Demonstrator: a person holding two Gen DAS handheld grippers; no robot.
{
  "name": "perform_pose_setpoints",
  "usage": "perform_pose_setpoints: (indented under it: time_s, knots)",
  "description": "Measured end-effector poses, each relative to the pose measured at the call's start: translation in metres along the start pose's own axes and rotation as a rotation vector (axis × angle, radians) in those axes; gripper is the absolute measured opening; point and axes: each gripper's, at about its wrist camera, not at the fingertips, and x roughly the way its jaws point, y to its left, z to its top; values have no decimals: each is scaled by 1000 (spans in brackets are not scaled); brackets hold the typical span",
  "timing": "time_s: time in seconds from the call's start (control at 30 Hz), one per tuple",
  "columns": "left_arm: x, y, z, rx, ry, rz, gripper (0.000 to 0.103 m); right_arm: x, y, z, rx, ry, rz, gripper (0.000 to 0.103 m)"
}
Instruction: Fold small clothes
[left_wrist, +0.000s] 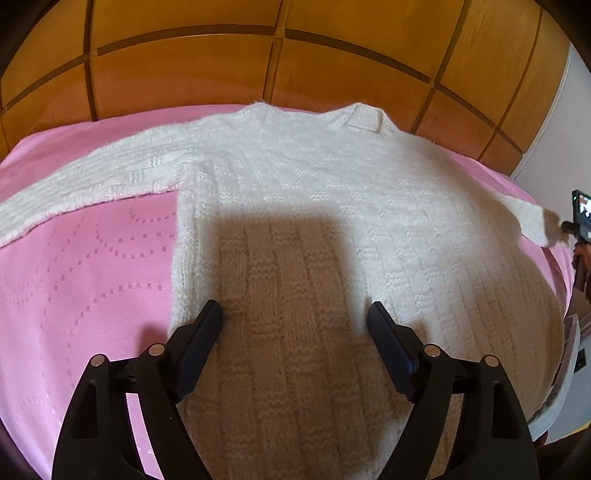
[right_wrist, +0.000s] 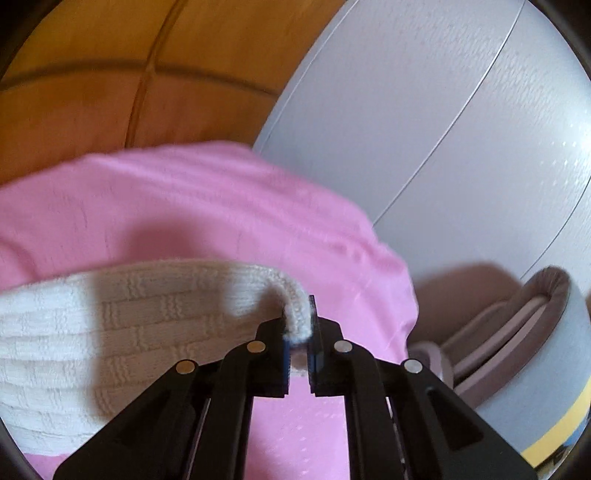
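1. Sweater (left_wrist: 314, 192), white knit, lies spread flat on a pink bedspread (left_wrist: 92, 266); its neck points to 12 o'clock in the left wrist view, close to the wooden headboard (left_wrist: 258, 62).
2. Left sleeve (left_wrist: 92, 184) stretches out toward 9 o'clock, flat on the bedspread, its lower edge clear of the body of the sweater.
3. Left gripper (left_wrist: 295, 317) stands over the lower part of the sweater with jaws wide apart and nothing between them; its left fingertip sits just inside the sweater's left side edge.
4. Open pink cloth fills the room from 7 to 9 o'clock, left of that side edge.
5. Right gripper (right_wrist: 299, 332) is clamped narrow on the cuff (right_wrist: 295, 314) of the right sleeve, which arches up off the bedspread and runs back toward 9 o'clock in the right wrist view.
6. In the left wrist view the same cuff (left_wrist: 535, 221) hangs at 3 o'clock, at the bed's right edge.
7. Past that edge, in the right wrist view, stands a pale wall (right_wrist: 424, 129) from 12 to 3 o'clock, and slippers (right_wrist: 498, 332) lie on the floor at 4 o'clock.
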Motion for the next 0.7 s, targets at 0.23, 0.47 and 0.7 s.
perform_pose_setpoints:
  time_s: [0.23,0.47,0.7]
  knots:
    - [-28,22,10,-106,-47,-30,80,-56,14,-33,59,-29,348,57]
    - [-45,74,-8,-316,-53,-27,80,-119,77,-88,31,246,1189,74]
    - [-58,89,-47,-381,2,-213,74,-175,103,-153,-109,352,1481,75]
